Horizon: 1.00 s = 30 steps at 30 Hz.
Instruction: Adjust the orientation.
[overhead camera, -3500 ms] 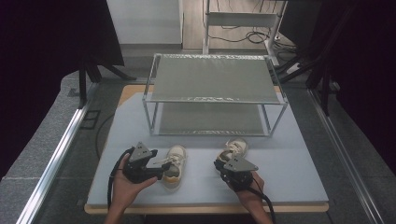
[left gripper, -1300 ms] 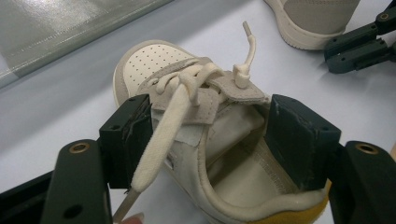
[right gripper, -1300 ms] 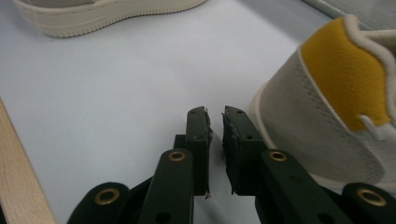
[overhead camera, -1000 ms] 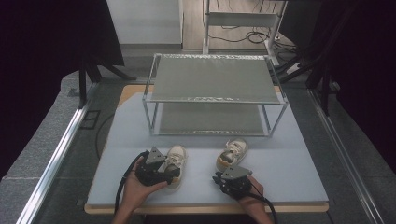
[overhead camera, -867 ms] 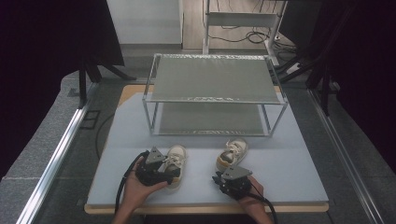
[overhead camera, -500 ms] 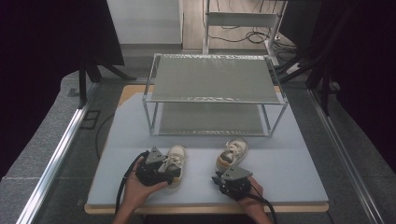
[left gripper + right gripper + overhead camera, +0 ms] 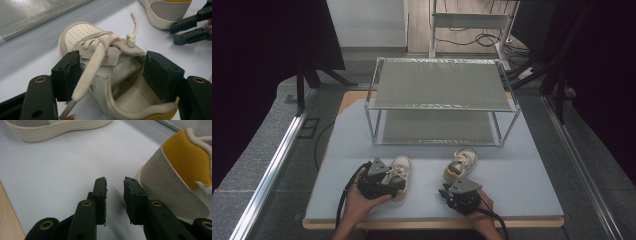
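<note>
Left gripper [image 7: 113, 75]: jaws are set astride the left shoe [image 7: 100, 62] at its collar, one pad against the laced side, the other at the far side of the opening. The shoe is taken to be clamped, though firm contact at the far pad cannot be confirmed. The sole is seen resting on the mat [image 7: 522, 180].

Right gripper [image 7: 115, 187]: jaws have just been opening and now stand a little apart, with nothing between them. The heel of the right shoe [image 7: 180, 177], with its yellow tab, lies just beside the outer jaw. No grip is made.

In the high view, the left gripper [image 7: 384, 177] is placed over the left shoe [image 7: 401, 167]; the right gripper [image 7: 459, 189] is held just short of the right shoe [image 7: 461, 164]. Both shoes lie near the front of the mat, toes toward the rack [image 7: 442, 92], whose two shelves are bare.

Judged progress: early. One shoe appears gripped but unlifted; the other remains to be grasped. If shelving is the aim, both placements are left to do.
</note>
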{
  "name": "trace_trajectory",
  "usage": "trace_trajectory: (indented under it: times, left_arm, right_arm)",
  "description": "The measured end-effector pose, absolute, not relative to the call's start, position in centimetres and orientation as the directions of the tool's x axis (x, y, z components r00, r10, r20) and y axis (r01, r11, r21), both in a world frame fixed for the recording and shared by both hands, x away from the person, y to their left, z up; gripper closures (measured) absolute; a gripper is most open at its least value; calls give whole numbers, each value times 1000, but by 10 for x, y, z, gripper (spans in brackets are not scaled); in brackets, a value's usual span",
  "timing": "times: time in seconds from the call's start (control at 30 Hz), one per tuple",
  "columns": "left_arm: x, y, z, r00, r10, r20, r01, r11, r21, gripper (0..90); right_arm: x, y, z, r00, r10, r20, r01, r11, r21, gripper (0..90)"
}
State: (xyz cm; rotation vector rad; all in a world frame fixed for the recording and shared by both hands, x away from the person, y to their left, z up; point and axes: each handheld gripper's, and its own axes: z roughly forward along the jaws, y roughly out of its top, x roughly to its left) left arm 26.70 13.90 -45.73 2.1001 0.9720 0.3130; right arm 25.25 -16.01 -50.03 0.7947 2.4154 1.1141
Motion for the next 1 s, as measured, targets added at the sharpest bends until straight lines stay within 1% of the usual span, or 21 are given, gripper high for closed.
trace_trajectory:
  times: [0.4, 1.0]
  left_arm:
    - [267, 139, -458, 675, 731, -104, 538, -391, 747, 281]
    - [268, 139, -459, 675, 730, -107, 538, -389, 748, 278]
  right_arm:
    - [251, -160, -502, -777, 624, -83, 333, 519, 787, 681]
    - [251, -159, -502, -780, 622, -75, 335, 515, 789, 708]
